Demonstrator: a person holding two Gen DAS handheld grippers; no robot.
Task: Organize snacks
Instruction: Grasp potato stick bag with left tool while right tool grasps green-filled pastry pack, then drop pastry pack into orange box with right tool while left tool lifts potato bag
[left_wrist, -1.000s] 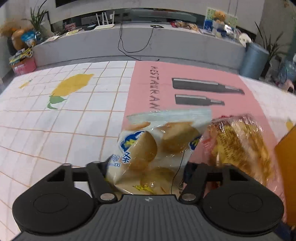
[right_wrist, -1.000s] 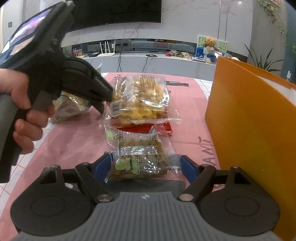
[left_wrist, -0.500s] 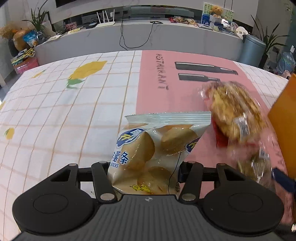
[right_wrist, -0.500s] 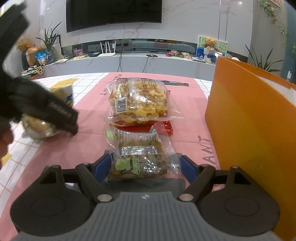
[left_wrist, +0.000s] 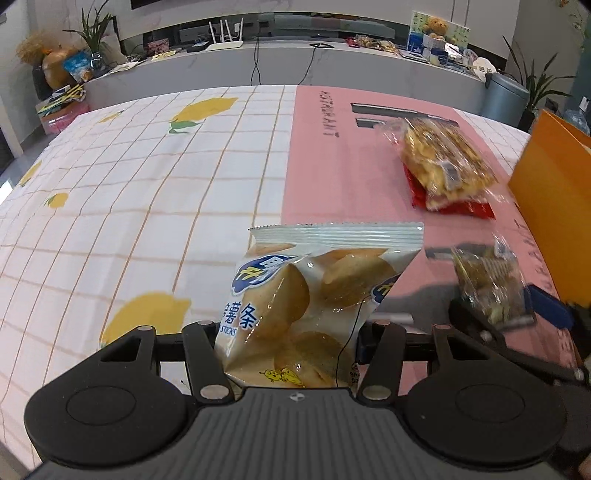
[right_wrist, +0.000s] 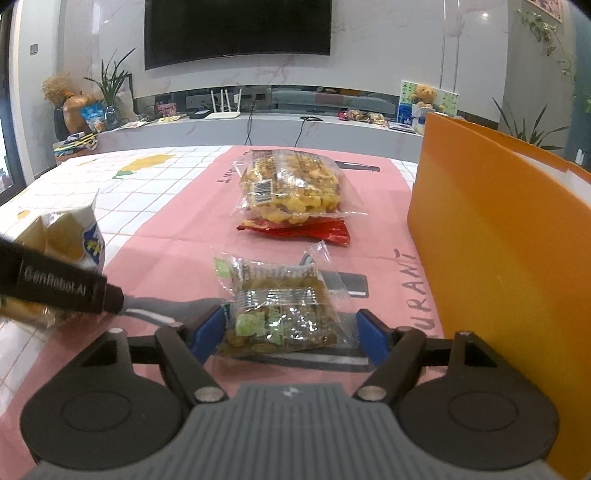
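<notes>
Already the left gripper (left_wrist: 291, 343) pinches the potato-stick bag (left_wrist: 314, 306) above the desk (left_wrist: 147, 192), while the right gripper's (right_wrist: 291, 328) fingers (right_wrist: 207, 328) are closing around the nut packet (right_wrist: 280, 310) lying beside the orange box (right_wrist: 498, 258), whose slippery wrapper may squirt free.

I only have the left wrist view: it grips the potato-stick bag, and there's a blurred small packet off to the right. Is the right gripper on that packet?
Observer: The right gripper straddles the small packet, with a blue pad at each side. Its jaws are closing, and the packet lies flat on the pink mat.
Operator: What's in it?
Observer: Brownish pieces in clear wrap, with a green label at the near left corner.
Operator: And the orange thing at my right edge?
Observer: It's the tall wall of an orange box, standing right of the packet and apart from it.
</notes>
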